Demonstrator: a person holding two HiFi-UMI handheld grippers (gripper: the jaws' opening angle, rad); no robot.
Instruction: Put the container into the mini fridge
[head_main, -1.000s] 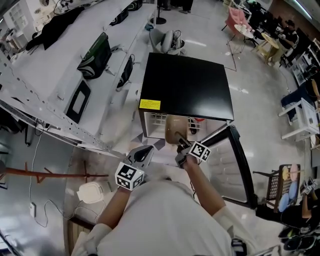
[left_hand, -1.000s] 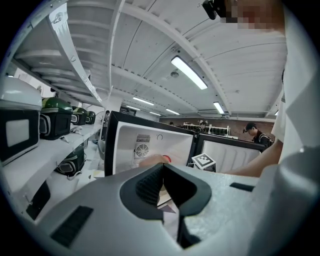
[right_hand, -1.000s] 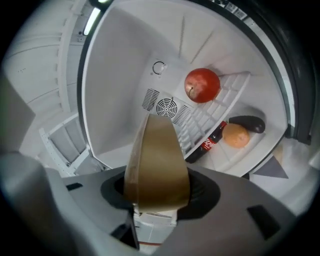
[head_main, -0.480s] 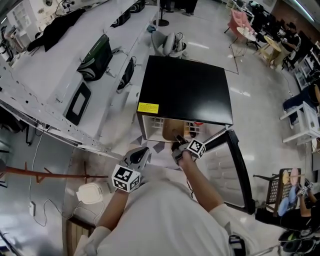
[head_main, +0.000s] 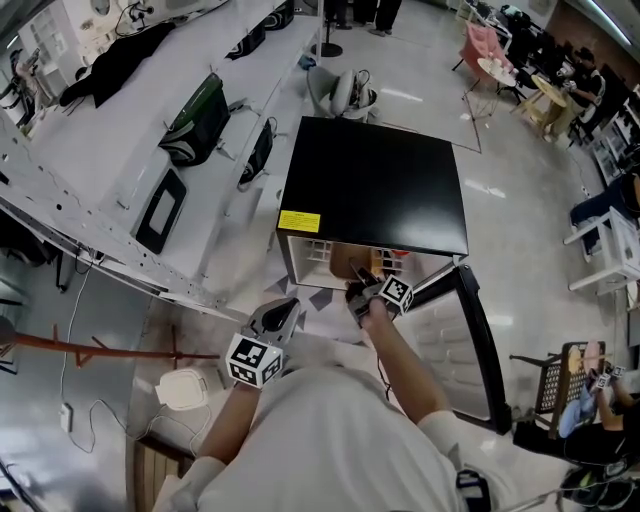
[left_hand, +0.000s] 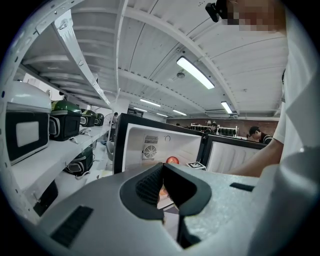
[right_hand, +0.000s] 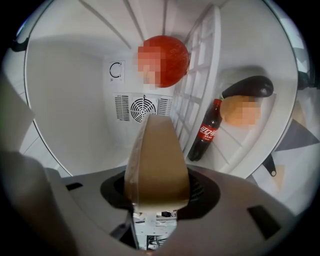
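The right gripper (head_main: 360, 287), at frame centre in the head view, stays clamped on the tan container (right_hand: 156, 165) and has carried it from in front of the opening to under the black top of the mini fridge (head_main: 372, 185), so only setting it down and letting go seem left. The left gripper (head_main: 283, 312) hangs back lower left, jaws together on nothing. The fridge top hides most of the container from above, and neither gripper view shows whether it rests on the fridge floor; a cola bottle (right_hand: 206, 135) stands to its right.

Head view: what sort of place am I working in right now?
Probably a lab or workshop, not a home: long white benches loaded with bags, a polished floor, and people at desks in the far corner.
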